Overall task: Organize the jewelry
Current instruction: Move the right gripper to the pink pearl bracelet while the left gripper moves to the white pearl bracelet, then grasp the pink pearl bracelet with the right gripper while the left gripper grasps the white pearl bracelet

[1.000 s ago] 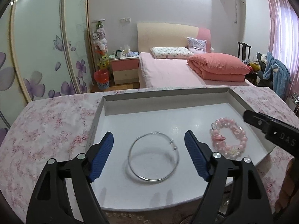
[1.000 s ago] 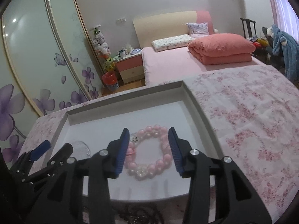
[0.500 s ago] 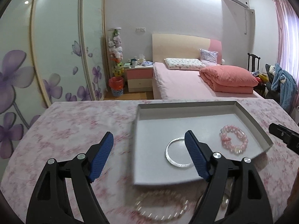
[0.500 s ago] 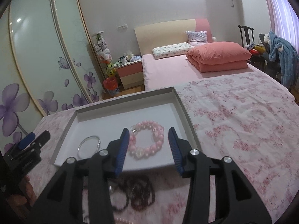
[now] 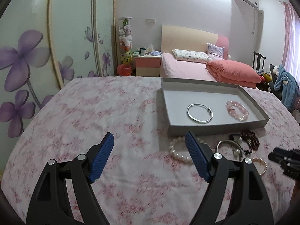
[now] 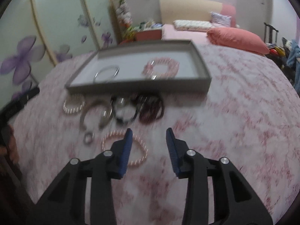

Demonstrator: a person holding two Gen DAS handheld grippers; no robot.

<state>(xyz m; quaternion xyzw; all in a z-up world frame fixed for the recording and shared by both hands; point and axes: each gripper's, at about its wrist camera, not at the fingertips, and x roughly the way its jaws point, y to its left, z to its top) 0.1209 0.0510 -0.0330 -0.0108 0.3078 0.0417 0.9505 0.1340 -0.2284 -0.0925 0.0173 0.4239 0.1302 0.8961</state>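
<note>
A grey tray [image 5: 215,131] on the floral cloth holds a silver bangle [image 5: 200,112] and a pink bead bracelet [image 5: 237,110]. Loose pieces lie in front of it: a white pearl bracelet [image 5: 177,150], a silver cuff [image 5: 227,144], dark beads [image 5: 248,141] and a thin pink pearl bracelet [image 6: 138,155]. My left gripper [image 5: 149,136] is open over bare cloth, left of the pile. My right gripper [image 6: 149,131] hovers just short of the pile with its jaws closing and nothing between them. Its left finger covers part of the thin pearl bracelet. The right wrist view is blurred.
A small ring [image 6: 88,137] lies left of the thin pearl bracelet. A black bracelet [image 6: 122,110] and dark red beads [image 6: 151,108] sit against the tray's front wall [image 6: 138,88]. Behind the table are a bed [image 5: 187,69], a nightstand [image 5: 148,65] and wardrobe doors [image 5: 56,46].
Both grippers have drawn back from over the tray to the cloth in front of it. The left one also shifted left. The right jaws have narrowed a little.
</note>
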